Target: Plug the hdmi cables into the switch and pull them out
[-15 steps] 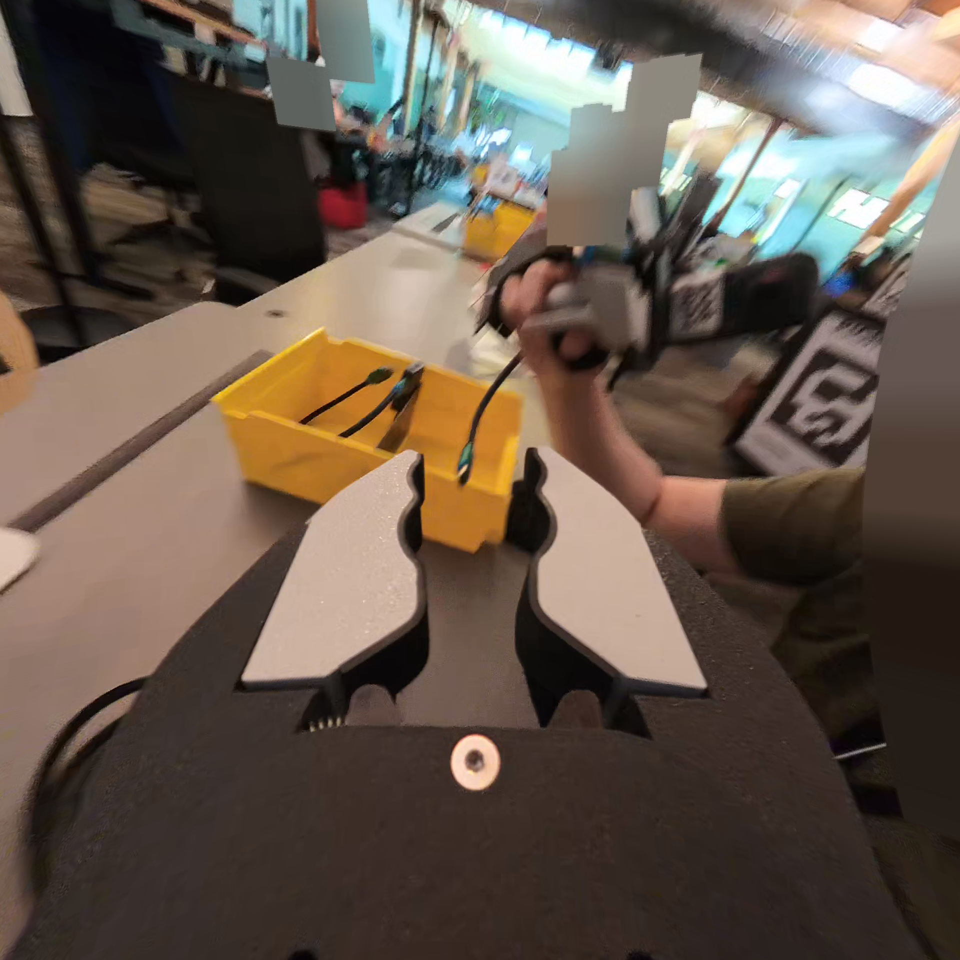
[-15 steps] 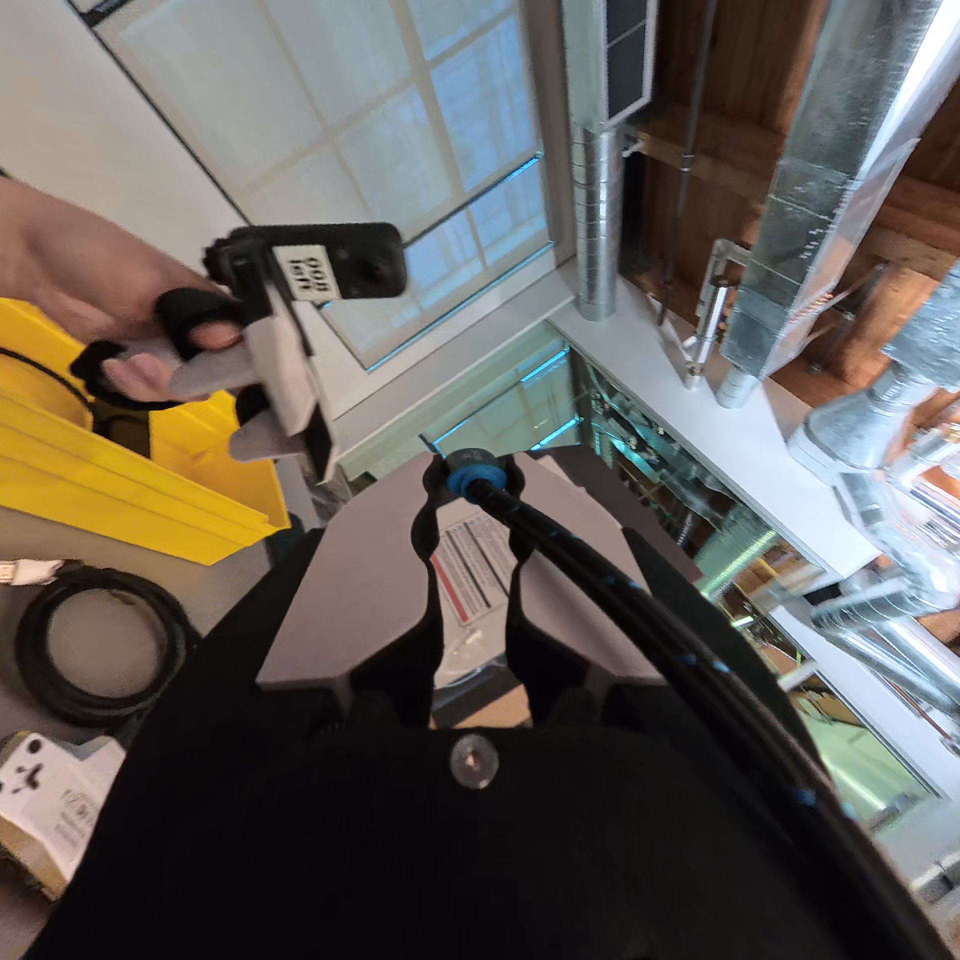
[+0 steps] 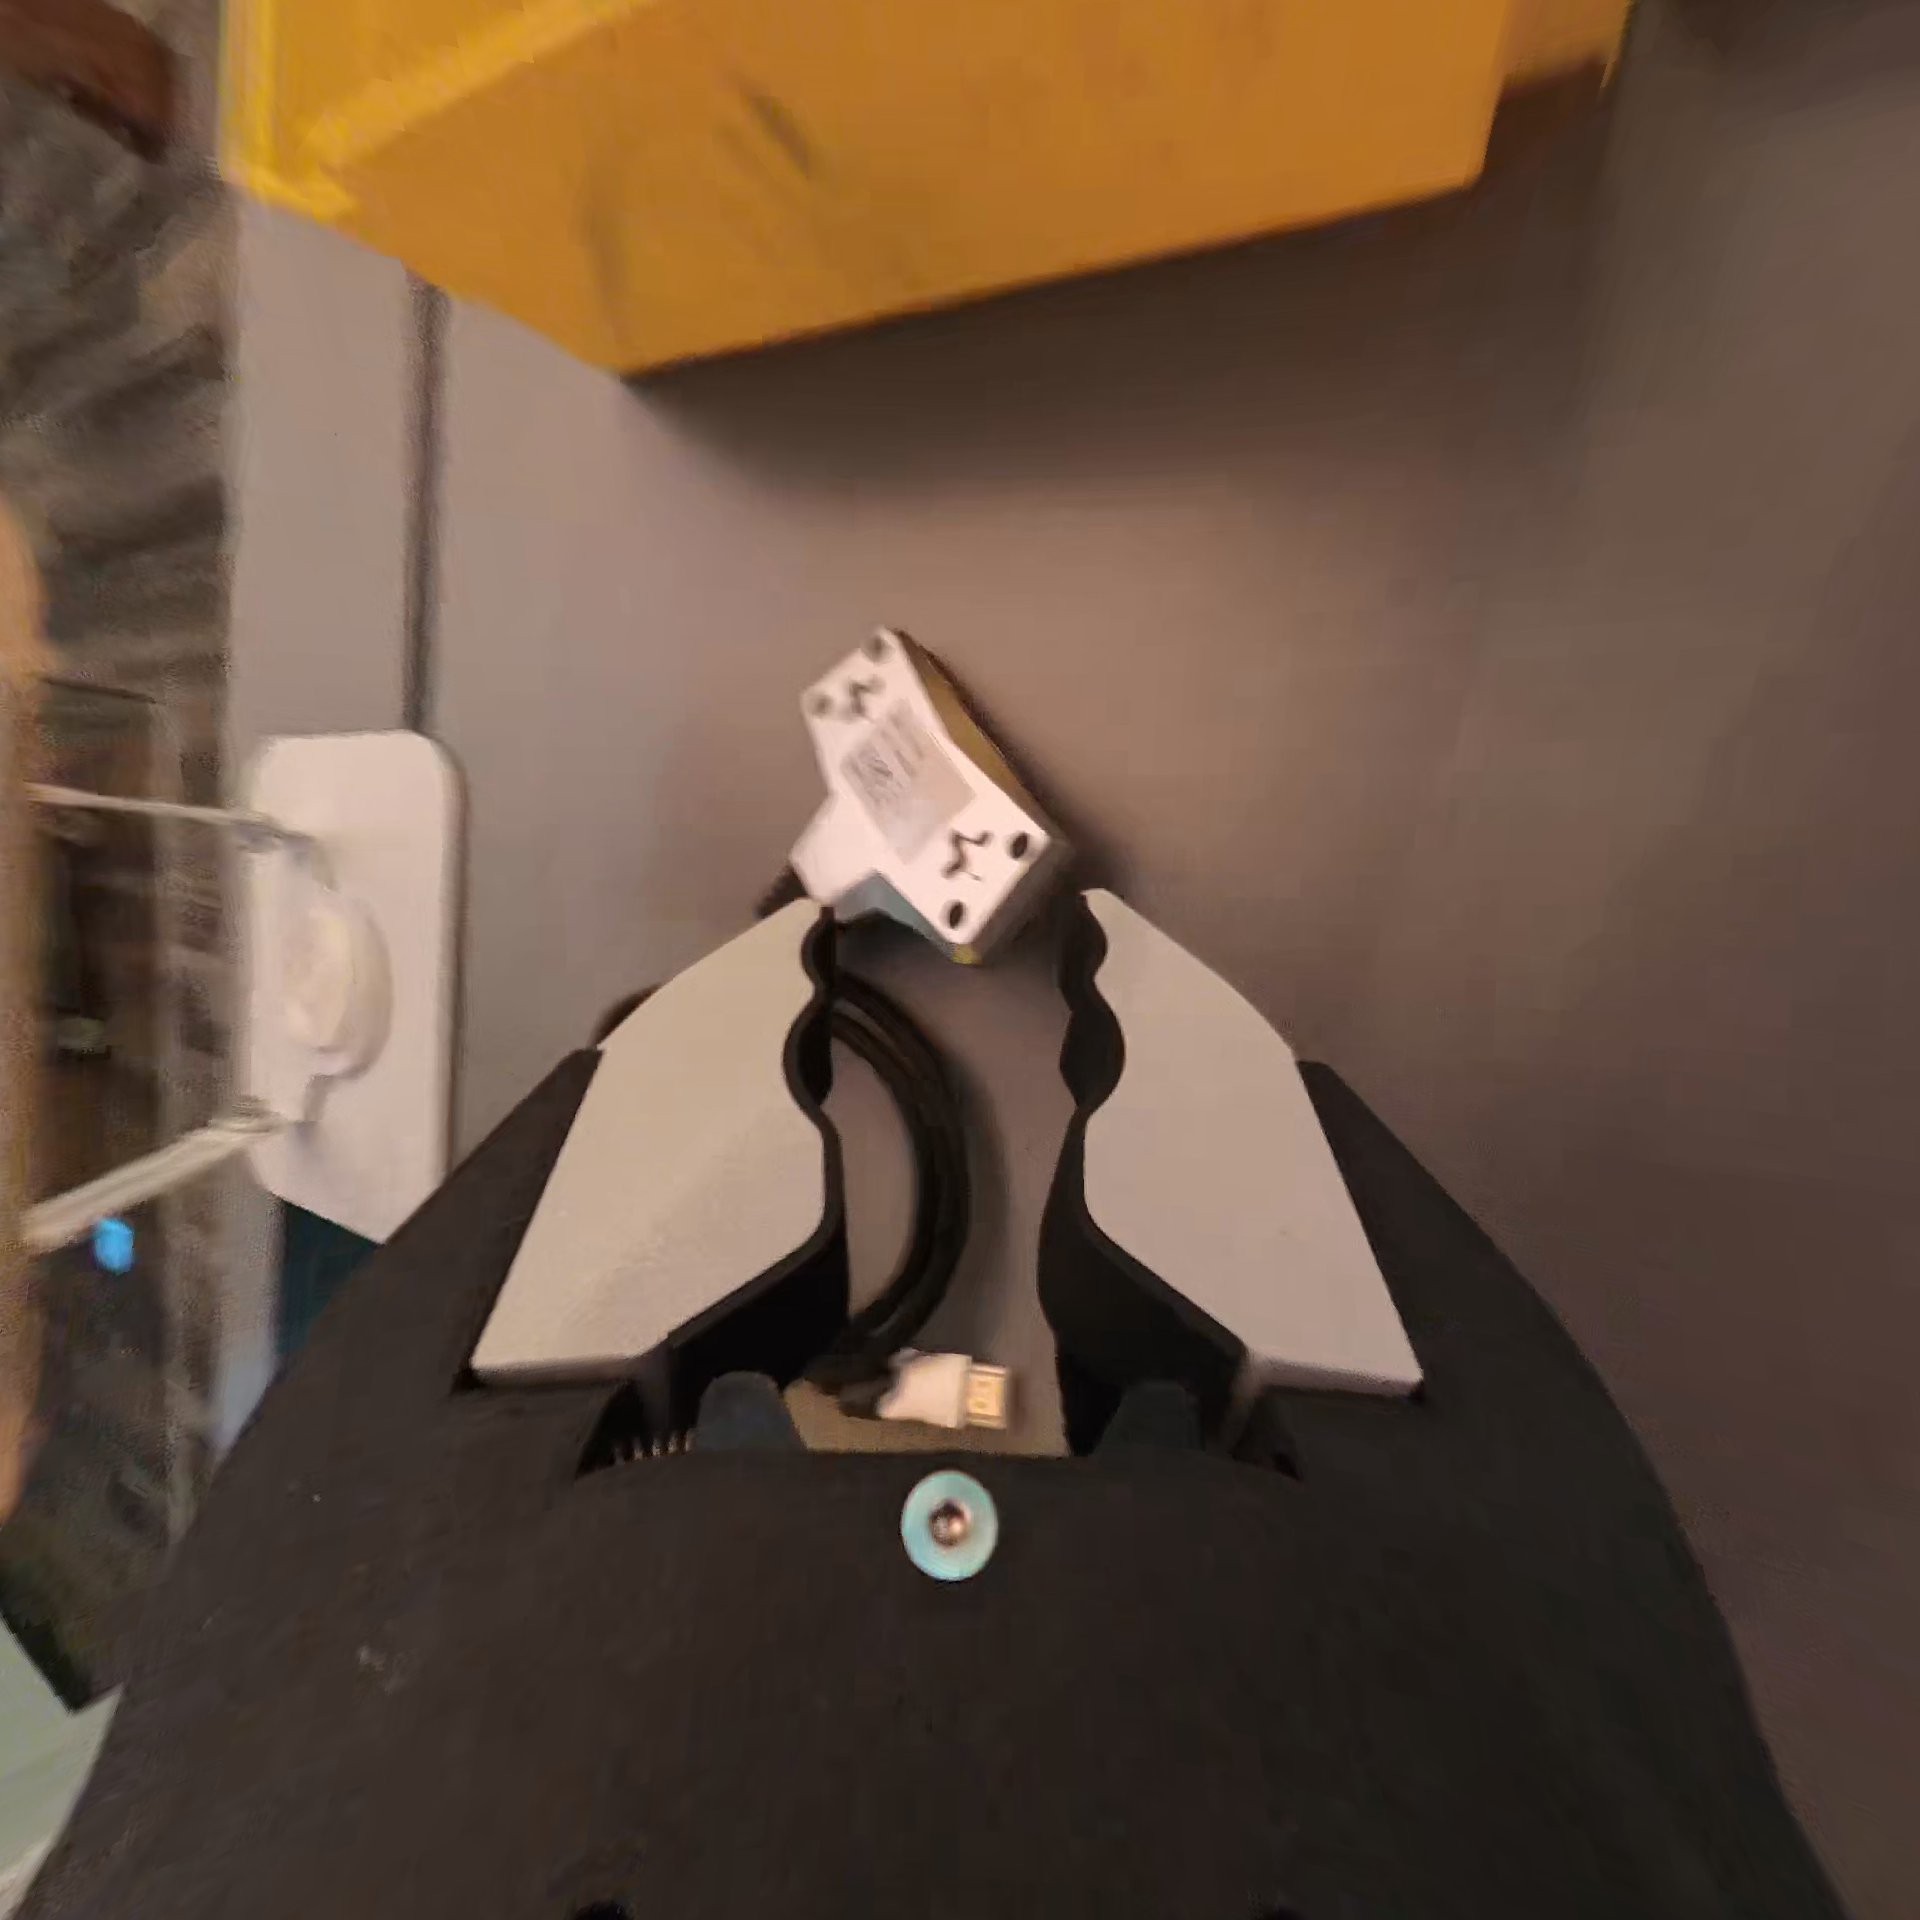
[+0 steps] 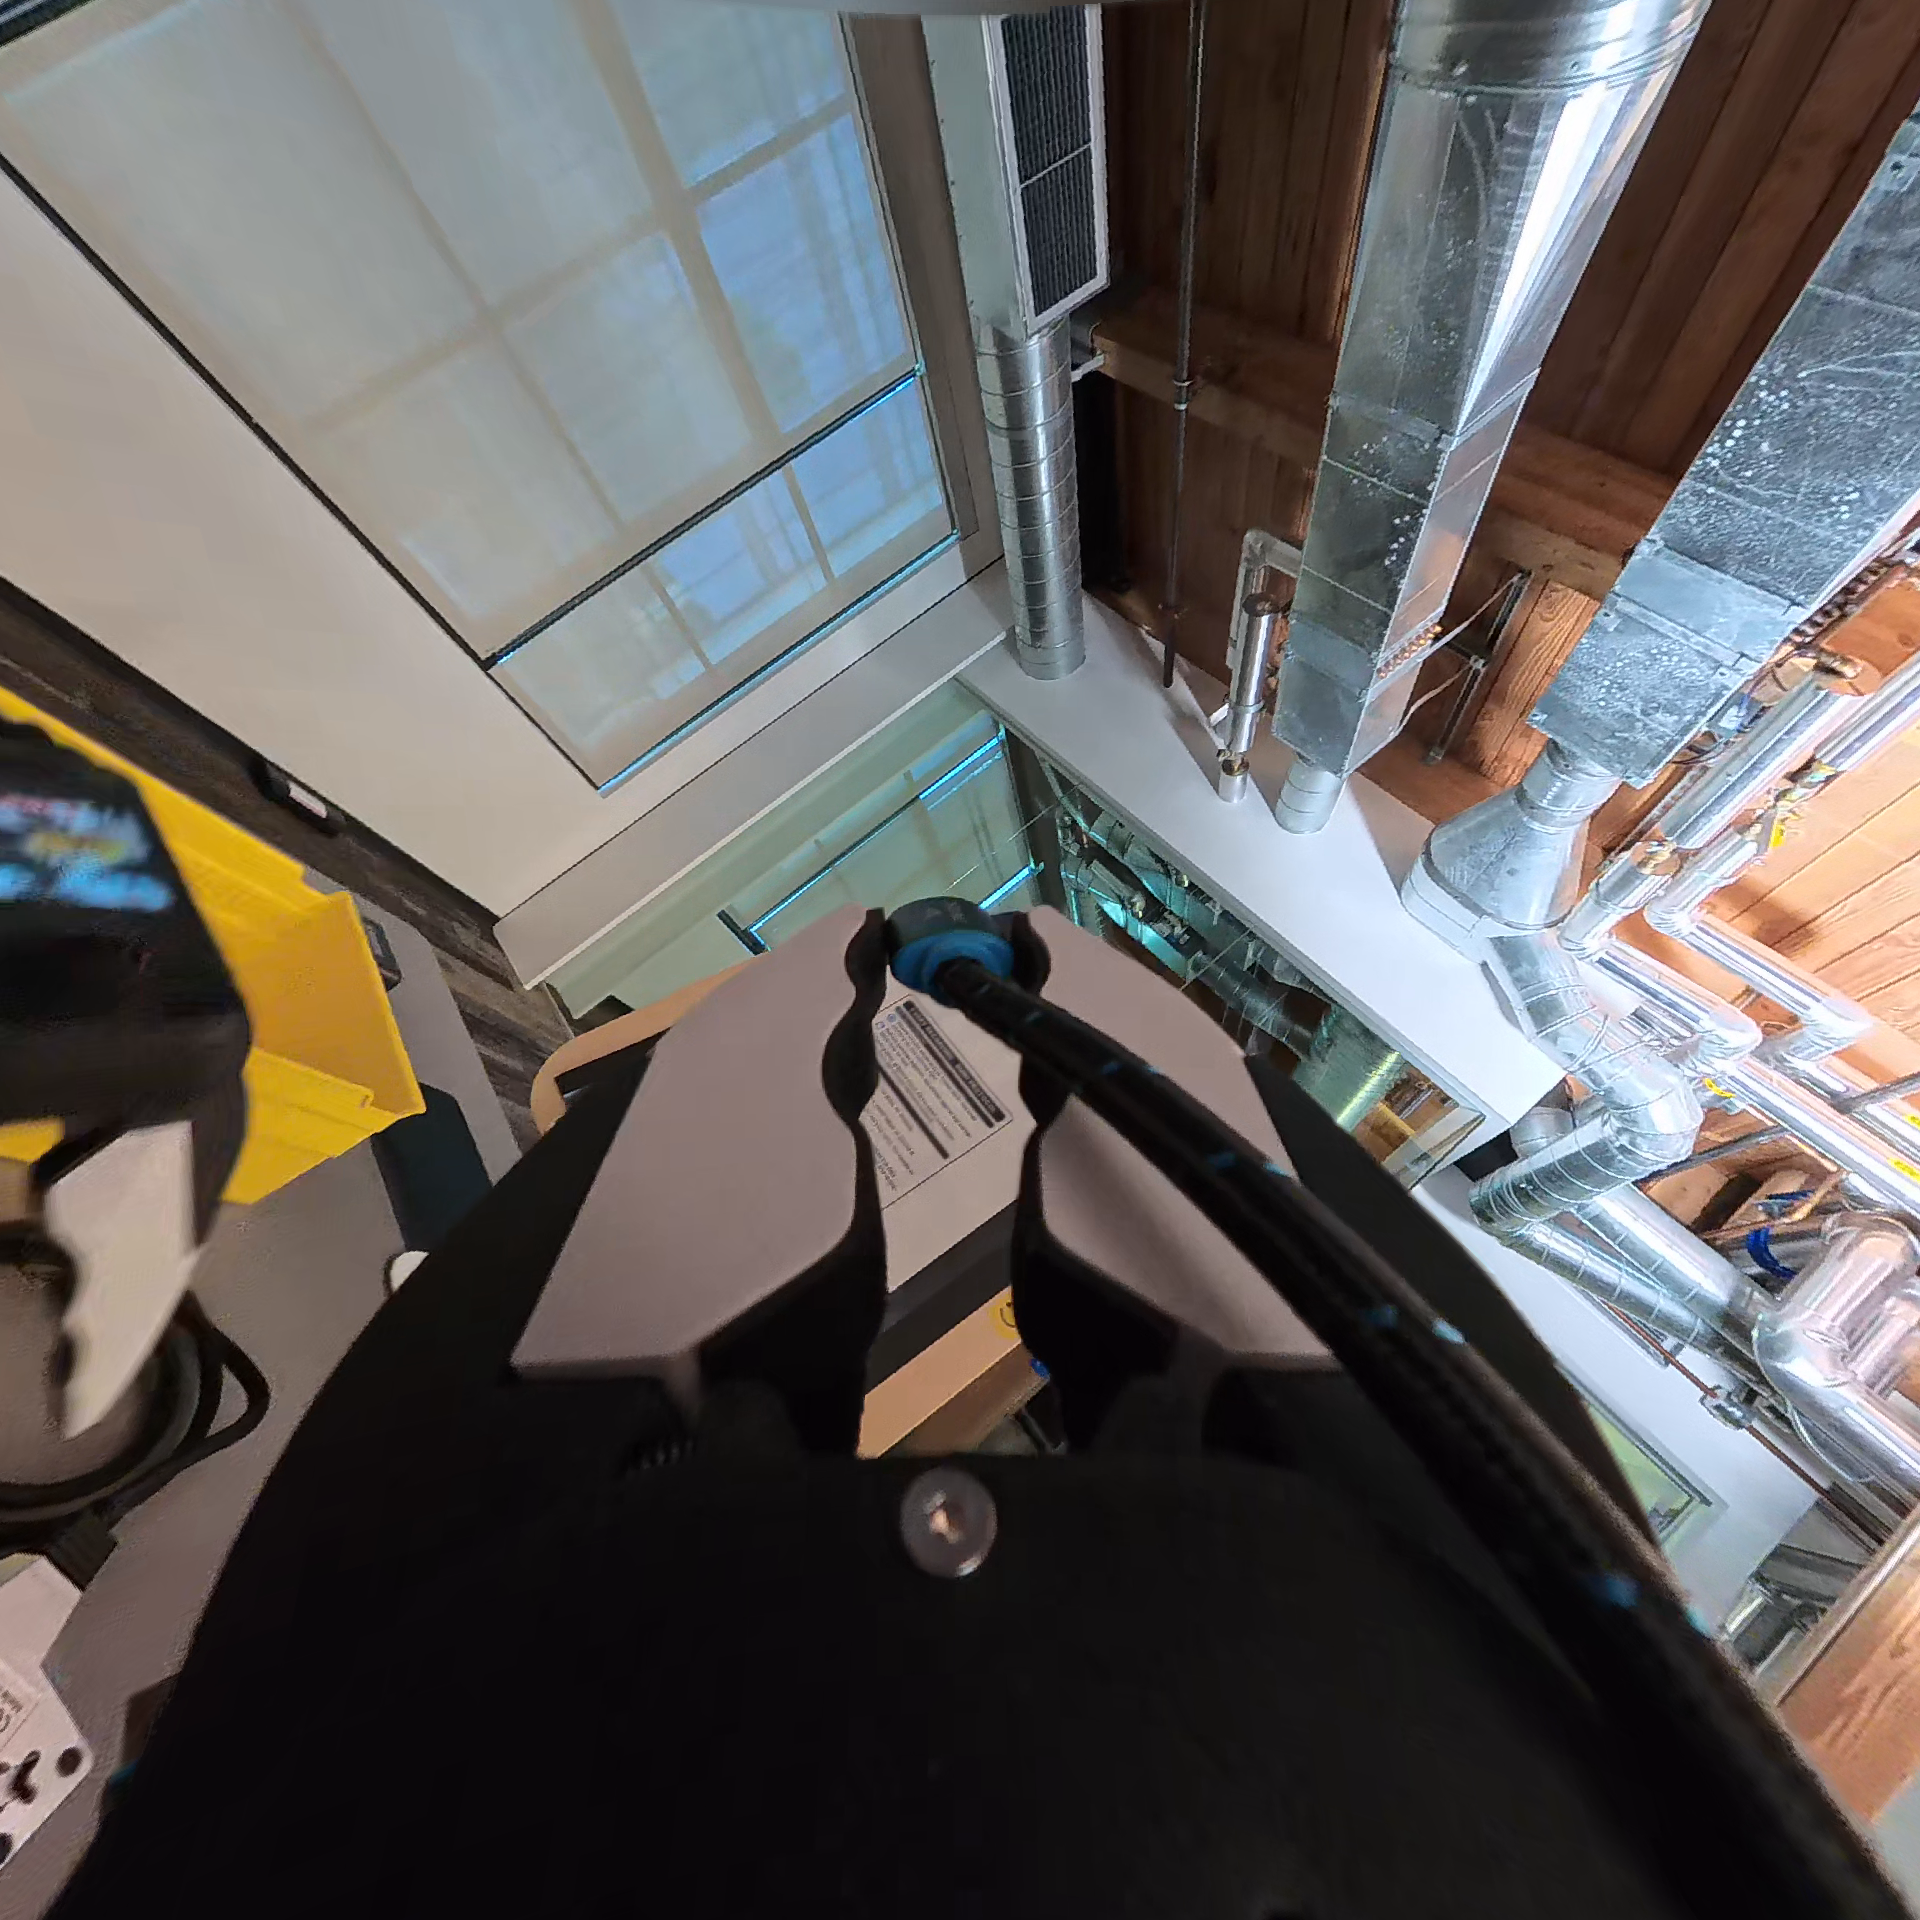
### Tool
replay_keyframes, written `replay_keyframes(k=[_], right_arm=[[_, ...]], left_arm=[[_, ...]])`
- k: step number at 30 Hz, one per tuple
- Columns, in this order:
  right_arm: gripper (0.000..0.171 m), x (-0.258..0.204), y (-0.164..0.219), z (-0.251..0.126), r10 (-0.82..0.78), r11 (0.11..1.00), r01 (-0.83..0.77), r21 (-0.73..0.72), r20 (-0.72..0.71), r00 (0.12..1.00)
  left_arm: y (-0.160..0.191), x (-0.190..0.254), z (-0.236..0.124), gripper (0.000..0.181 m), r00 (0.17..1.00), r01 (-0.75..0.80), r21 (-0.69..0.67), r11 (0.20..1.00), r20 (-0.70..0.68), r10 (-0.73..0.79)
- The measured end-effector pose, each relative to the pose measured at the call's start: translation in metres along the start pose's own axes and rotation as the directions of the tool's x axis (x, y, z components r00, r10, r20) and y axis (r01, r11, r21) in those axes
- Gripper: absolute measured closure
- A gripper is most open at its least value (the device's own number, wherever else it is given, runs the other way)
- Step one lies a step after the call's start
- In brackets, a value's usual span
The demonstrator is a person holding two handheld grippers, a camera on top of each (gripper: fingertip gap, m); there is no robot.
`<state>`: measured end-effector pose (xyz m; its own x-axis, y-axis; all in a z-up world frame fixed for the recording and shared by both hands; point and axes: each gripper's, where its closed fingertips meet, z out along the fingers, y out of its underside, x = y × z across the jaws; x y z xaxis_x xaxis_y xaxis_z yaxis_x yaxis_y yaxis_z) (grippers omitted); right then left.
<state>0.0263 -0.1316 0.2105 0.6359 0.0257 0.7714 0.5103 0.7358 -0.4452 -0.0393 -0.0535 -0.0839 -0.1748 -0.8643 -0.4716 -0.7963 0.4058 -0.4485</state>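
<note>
Honestly, pointed nearly straight down at the grey table (image 3: 1351, 644), left gripper (image 3: 945, 914) with fingers spread wide and gripping nothing. Spotted the white switch (image 3: 920, 795) lying tilted on the tabletop right at the fingertips, at about 12 o'clock from the gap, close to the right fingertip but couldn't tell whether touching. Coiled black cable (image 3: 914, 1164) lay on the table between the fingers, with its white HDMI plug (image 3: 951, 1397) down near the finger roots at 6 o'clock. Yellow bin (image 3: 831, 156) sat further off along the top at 12 o'clock, well apart from the switch. White pad (image 3: 353, 966) at 9 o'clock by the table edge, kinda blurry, with something clear over it that couldn't be made out. Meanwhile, angled up toward the ceiling ducts (image 4: 1434, 364) and window (image 4: 499, 343), right gripper (image 4: 951, 945) pinched narrow on the blue-collared end of a black HDMI cable (image 4: 1195, 1122), cable trailing back over the right finger toward 4 o'clock. Caught the same yellow bin (image 4: 301, 997) at 9 o'clock in that view, with the blurred left gripper (image 4: 114, 1195) in front of it at the left edge.
</note>
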Motion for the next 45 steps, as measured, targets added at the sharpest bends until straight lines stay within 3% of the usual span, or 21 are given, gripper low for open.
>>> replay_keyframes(k=[3,8,12,27,36,41,45], right_arm=[[0.146,0.009,-0.006,-0.006,0.007,1.000,-0.007,0.020,-0.022,1.000],[0.148,0.024,-0.019,-0.017,0.043,0.996,-0.039,0.075,-0.055,0.998],[0.147,0.029,-0.020,-0.020,0.034,0.996,-0.029,0.079,-0.069,0.997],[0.148,0.032,-0.020,-0.022,0.057,0.995,-0.052,0.082,-0.064,0.996],[0.147,0.030,-0.013,-0.019,0.085,0.994,-0.082,0.073,-0.049,0.995],[0.147,0.025,-0.005,-0.014,0.102,0.994,-0.100,0.052,-0.029,0.994],[0.147,0.020,0.000,-0.009,0.156,0.986,-0.157,0.058,0.009,0.988]], left_arm=[[0.012,0.011,0.020,0.131,0.999,0.020,-0.072,0.997,-0.026,-0.022],[0.018,0.011,0.034,0.131,0.993,-0.078,-0.072,0.994,0.084,0.084],[0.021,0.005,0.043,0.140,0.955,-0.203,-0.078,0.976,0.205,0.215],[0.023,-0.017,0.067,0.132,0.809,-0.388,-0.168,0.906,0.409,0.422],[0.015,-0.028,0.078,0.138,0.752,-0.442,-0.185,0.878,0.457,0.475],[0.015,-0.032,0.087,0.158,0.699,-0.492,-0.228,0.841,0.473,0.537],[0.016,-0.036,0.090,0.159,0.678,-0.479,-0.252,0.841,0.501,0.537]])
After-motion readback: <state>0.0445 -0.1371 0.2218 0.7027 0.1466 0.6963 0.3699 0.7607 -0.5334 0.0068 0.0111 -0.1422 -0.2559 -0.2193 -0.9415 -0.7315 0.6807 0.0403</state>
